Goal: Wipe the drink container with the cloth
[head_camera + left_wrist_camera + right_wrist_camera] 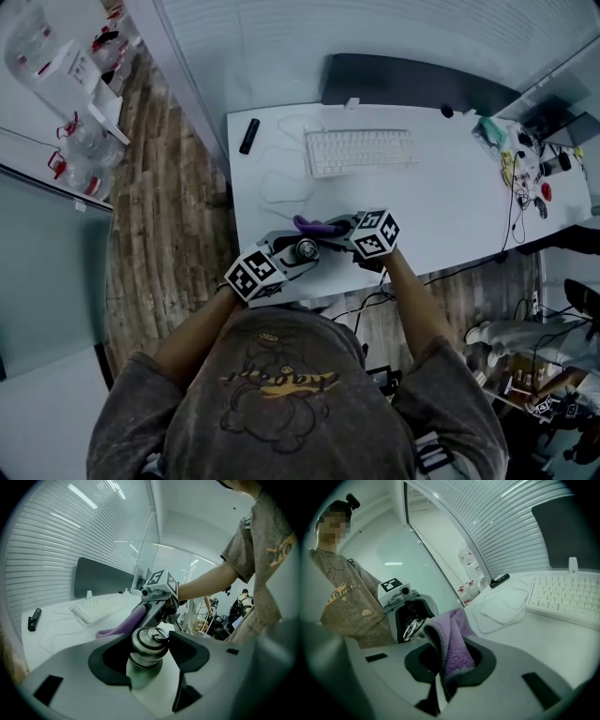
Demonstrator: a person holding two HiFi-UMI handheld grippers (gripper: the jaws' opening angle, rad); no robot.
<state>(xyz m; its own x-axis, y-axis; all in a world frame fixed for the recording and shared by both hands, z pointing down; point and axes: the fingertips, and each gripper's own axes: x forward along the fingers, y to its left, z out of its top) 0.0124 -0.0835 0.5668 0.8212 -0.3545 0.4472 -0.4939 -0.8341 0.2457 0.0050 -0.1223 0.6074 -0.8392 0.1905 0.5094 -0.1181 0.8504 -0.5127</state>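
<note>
Left gripper (150,642) jaws, spread wide, clamp the drink container (144,670) (steel cap, greenish body) at the near edge of the white desk (450,197). Just beside it, the right gripper (450,662) pinches a purple cloth (452,646). Farther back lies a keyboard (361,151).

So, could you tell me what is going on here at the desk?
A person is working with two handheld grippers over a white desk. The left claw grips a steel drink container near its lid. The right claw holds a purple cloth right beside the container's top. Whether the two touch is unclear.
</note>
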